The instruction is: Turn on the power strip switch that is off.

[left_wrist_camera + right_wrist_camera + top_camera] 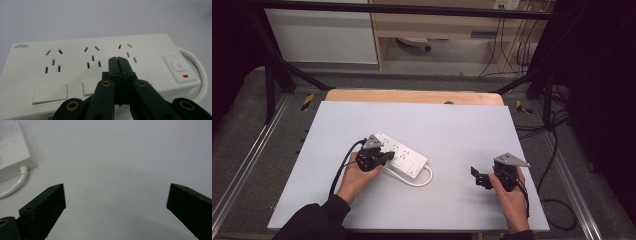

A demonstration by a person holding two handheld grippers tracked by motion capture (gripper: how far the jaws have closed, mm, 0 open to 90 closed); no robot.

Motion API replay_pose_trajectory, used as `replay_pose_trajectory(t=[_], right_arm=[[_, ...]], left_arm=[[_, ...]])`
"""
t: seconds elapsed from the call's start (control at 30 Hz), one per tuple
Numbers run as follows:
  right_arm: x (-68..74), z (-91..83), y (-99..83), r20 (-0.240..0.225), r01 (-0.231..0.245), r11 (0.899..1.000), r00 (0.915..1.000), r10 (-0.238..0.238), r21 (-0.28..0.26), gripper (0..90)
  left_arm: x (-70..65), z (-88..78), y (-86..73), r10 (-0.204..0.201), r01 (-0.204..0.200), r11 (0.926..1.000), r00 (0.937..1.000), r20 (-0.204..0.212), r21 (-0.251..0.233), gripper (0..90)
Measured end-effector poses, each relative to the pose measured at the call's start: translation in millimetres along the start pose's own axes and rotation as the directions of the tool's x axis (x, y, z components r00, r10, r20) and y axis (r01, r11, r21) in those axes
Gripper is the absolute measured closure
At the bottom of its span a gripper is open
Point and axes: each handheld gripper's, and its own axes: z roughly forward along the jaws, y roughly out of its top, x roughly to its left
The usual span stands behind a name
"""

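Observation:
A white power strip [399, 153] lies slantwise on the grey table mat, its white cable [422, 180] looping off the near right end. My left gripper [388, 156] hovers over the strip's near edge with its jaws shut, nothing between them. In the left gripper view the closed tips [117, 60] point at the sockets between the middle and right outlets; a power switch [178, 67] with a red mark sits at the right end. My right gripper [475, 176] rests on the mat at the right, jaws wide open and empty [115, 195]. The strip's end [15, 155] appears at the right gripper view's top left.
The grey mat [462, 135] covers a wooden table [412, 96]. Black frame struts and cables stand beyond the table's right edge [552, 150].

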Motion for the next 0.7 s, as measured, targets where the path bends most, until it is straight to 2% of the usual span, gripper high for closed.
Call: replay_pose_trajectory(t=[0.23, 0.4, 0.53, 0.7], right_arm=[[-0.2, 0.8, -0.4, 0.004, 0.000, 1.000, 1.0000, 0.000, 0.001, 2.7], [-0.7, -0.2, -0.4, 0.005, -0.007, 1.000, 1.0000, 0.007, 0.000, 2.7], [0.1, -0.2, -0.1, 0.003, -0.005, 1.000, 1.0000, 0.005, 0.000, 2.7], [-0.7, 0.2, -0.4, 0.004, -0.007, 1.000, 1.0000, 0.007, 0.000, 2.7]], left_arm=[[-1.5, -3.3, 6.8, 0.005, -0.005, 0.9994, 1.0000, -0.002, -0.034, 90.0], [-2.2, -2.8, 12.0, 0.001, -0.001, 0.9986, 1.0000, 0.002, -0.053, 82.2], [-2.8, -1.6, 16.4, -0.005, 0.005, 0.9980, 1.0000, 0.005, -0.063, 71.5], [-3.7, -1.5, 20.9, -0.043, 0.043, 0.9952, 0.9991, 0.006, -0.088, 44.2]])
